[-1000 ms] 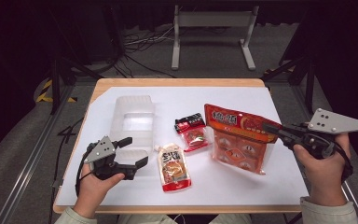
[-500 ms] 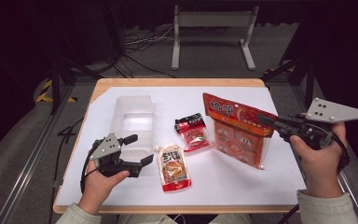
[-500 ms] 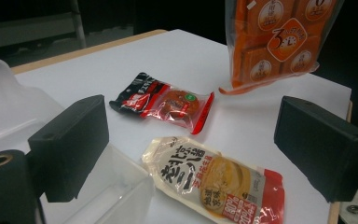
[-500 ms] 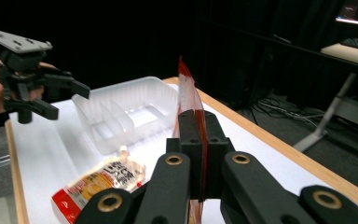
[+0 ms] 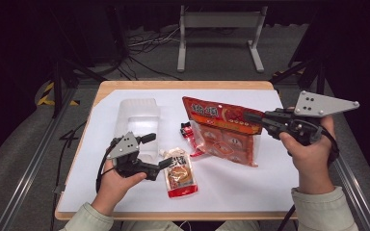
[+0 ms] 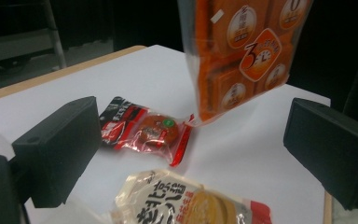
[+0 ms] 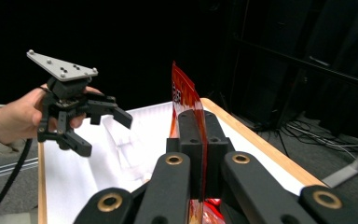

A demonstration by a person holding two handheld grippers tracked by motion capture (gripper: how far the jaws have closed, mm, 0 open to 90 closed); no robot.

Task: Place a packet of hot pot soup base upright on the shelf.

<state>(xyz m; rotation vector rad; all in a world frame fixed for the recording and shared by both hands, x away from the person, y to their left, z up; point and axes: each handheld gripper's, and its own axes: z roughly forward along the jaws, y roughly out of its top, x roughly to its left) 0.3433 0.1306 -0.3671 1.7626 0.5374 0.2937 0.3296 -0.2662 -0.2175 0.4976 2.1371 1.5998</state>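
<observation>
My right gripper (image 5: 251, 118) is shut on the top edge of a large orange snack bag (image 5: 221, 134), which hangs tilted above the table. In the right gripper view the jaws (image 7: 198, 140) pinch the bag (image 7: 182, 98) edge-on. My left gripper (image 5: 158, 150) stands open near the front left, and its jaws have just been opening wider with nothing between them. A white-and-red pouch (image 5: 180, 173) lies just to its right. Beyond it, a small red packet (image 5: 187, 130) is partly covered by the bag. From the left gripper view, the pouch (image 6: 186, 203), packet (image 6: 144, 130) and hanging bag (image 6: 242, 51) lie ahead.
A clear plastic container (image 5: 137, 120) stands at the left back of the white sheet (image 5: 270, 187), close behind the left hand. The wooden table edge (image 5: 183, 85) runs along the far side. A metal stand (image 5: 219, 29) and cables lie on the floor beyond.
The right gripper has lifted the orange bag off the table and carried it leftward over the small red packet. The left hand has shifted right toward the pouch.
</observation>
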